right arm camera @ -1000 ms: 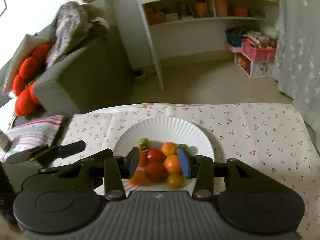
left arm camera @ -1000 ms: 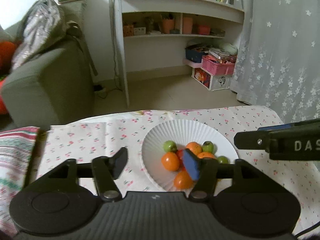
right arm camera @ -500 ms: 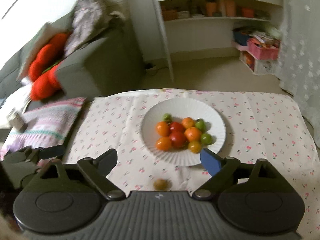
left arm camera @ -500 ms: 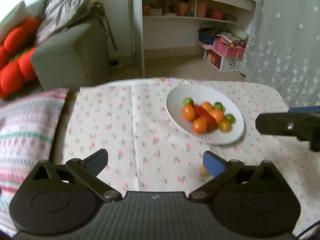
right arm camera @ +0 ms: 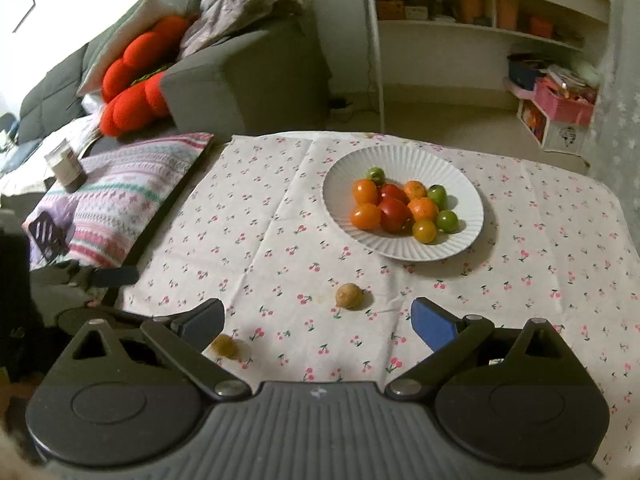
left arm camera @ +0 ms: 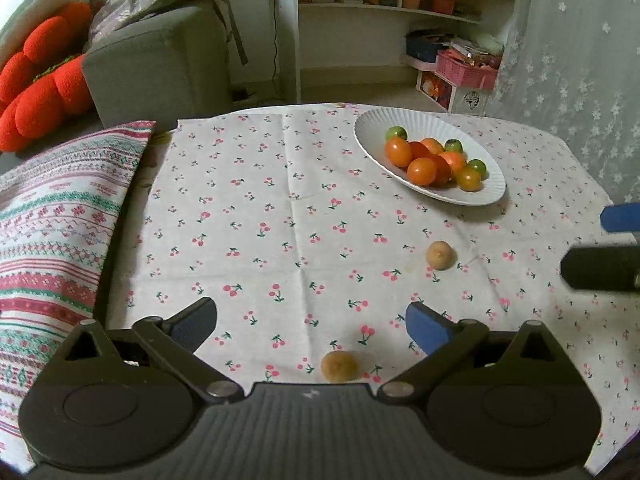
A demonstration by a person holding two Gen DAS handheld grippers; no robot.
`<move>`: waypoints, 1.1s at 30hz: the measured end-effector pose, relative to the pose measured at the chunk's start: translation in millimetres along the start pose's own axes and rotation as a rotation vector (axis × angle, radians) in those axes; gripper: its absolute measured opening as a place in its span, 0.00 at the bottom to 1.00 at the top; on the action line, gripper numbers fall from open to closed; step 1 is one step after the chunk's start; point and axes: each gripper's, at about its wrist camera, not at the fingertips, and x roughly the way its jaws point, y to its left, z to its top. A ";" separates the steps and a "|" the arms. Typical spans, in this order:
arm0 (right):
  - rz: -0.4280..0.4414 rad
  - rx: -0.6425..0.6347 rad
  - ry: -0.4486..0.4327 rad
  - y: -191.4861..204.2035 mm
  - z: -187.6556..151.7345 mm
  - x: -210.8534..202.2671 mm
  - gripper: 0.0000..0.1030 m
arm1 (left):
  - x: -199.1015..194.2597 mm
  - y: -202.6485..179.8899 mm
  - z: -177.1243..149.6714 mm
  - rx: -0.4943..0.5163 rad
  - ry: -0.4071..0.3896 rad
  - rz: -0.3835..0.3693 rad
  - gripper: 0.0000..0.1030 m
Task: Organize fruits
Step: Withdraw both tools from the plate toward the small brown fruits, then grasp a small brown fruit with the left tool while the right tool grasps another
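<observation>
Both claws spread wide and empty — left gripper low in the left wrist frame, right gripper low in the right wrist frame, nothing between the pads of either. Two small tan-brown fruits loose on the cherry-print tablecloth: nearer brown fruit at bottom centre of the left view, just ahead of the left claw's body; farther brown fruit at centre of the right view, between claw and plate. White ribbed plate in the upper right, holding orange, red and green cherry tomatoes bunched together. Brown fruits probably light, round and prone to rolling — best pinched gently across the widest part, squarely from above. Tomatoes likely thin-skinned, smooth, easily bruised.
</observation>
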 end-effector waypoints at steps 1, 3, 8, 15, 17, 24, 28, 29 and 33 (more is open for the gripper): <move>-0.004 -0.015 0.010 2.1 -2.2 1.6 0.97 | 1.6 -0.7 -1.0 0.001 0.006 -0.008 0.87; -0.017 -0.052 0.028 6.1 -8.3 4.8 0.96 | 6.3 -2.0 -2.2 0.007 0.021 -0.016 0.85; -0.035 -0.110 0.074 11.4 -19.9 11.8 0.96 | 13.5 -4.6 -7.7 0.016 0.043 -0.024 0.78; -0.038 -0.146 0.124 19.4 -29.5 19.9 0.93 | 27.4 2.5 -17.2 -0.018 0.112 -0.059 0.63; -0.042 -0.168 0.141 22.7 -32.3 22.5 0.87 | 32.5 4.6 -20.3 -0.034 0.139 -0.081 0.58; -0.031 -0.229 0.216 31.8 -43.1 35.2 0.70 | 45.7 4.7 -27.3 -0.049 0.186 -0.114 0.32; -0.031 -0.255 0.236 35.1 -46.6 39.3 0.70 | 49.5 1.1 -29.3 -0.020 0.197 -0.129 0.17; -0.032 -0.260 0.242 35.5 -47.5 40.5 0.70 | 50.4 1.0 -29.6 -0.018 0.198 -0.128 0.14; -0.039 -0.285 0.272 38.5 -52.2 48.3 0.69 | 53.1 3.4 -28.1 -0.017 0.187 -0.124 0.11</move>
